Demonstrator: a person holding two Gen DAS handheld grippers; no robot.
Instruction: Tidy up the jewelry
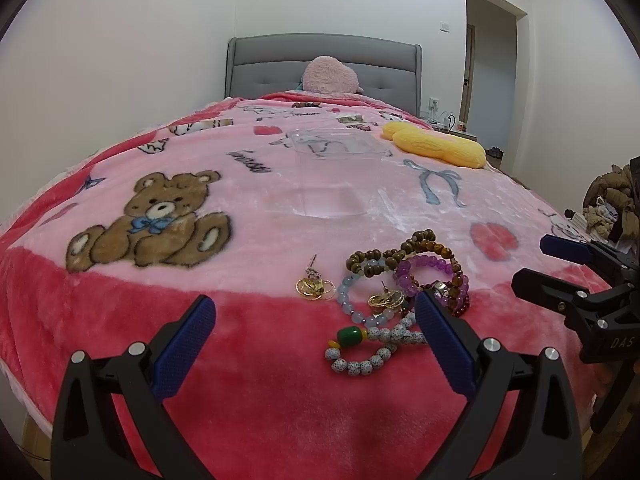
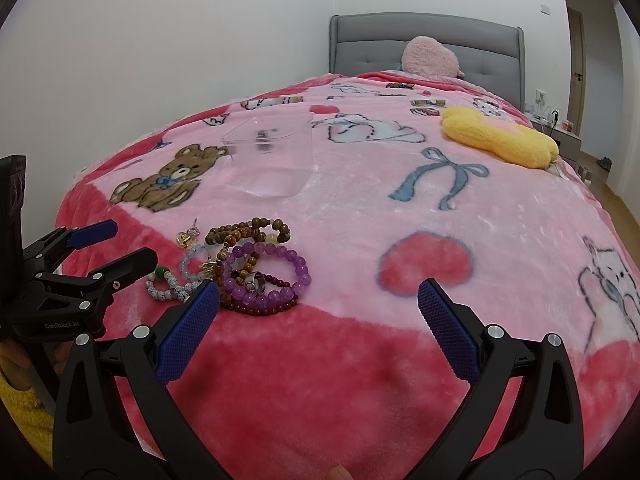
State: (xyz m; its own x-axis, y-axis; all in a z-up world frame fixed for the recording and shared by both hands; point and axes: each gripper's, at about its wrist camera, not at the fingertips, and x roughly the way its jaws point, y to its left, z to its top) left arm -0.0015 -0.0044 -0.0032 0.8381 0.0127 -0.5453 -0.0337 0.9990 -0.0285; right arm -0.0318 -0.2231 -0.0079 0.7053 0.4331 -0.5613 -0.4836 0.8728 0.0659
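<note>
Left gripper [image 1: 314, 316] and right gripper [image 2: 318, 300] — both spread wide, empty. Tangled heap of beaded bracelets [image 2: 256, 266] (gold earrings [image 1: 314, 286] alongside) on pink plush blanket [image 2: 360, 208], near clear plastic box [image 2: 272, 152].

We find the silver ring [image 2: 256, 283] half buried under the purple bracelet [image 2: 276, 276]; the left gripper's finger [image 1: 440, 340] covers part of the speckled bracelet [image 1: 372, 354].
</note>
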